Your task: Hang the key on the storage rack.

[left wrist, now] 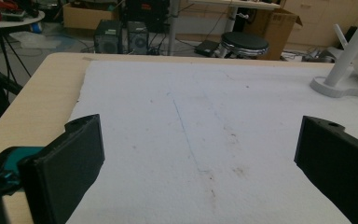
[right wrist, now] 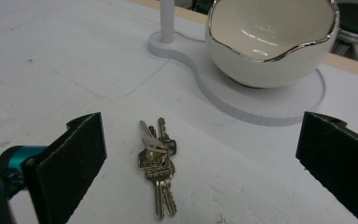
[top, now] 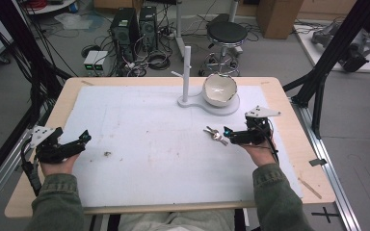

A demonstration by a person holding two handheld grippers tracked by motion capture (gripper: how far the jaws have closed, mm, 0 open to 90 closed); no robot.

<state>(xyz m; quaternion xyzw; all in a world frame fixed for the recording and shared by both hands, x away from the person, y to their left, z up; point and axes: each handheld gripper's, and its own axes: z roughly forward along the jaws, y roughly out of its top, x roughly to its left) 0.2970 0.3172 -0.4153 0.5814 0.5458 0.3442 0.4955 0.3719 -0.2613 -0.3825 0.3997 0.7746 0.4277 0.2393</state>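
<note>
Mat centre [top: 149, 144] wide open, free passage. Obstacles far right: white peg stand [top: 187, 72], bowl [top: 219, 90] on its base; keys [top: 215, 135] lying flat near right gripper [top: 227, 134].

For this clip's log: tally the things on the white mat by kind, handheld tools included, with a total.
Bowl: 1
White stand with post, under the bowl: 1
Bunch of keys: 1
Tongs, left and right, both open: 2
Total: 5
</note>
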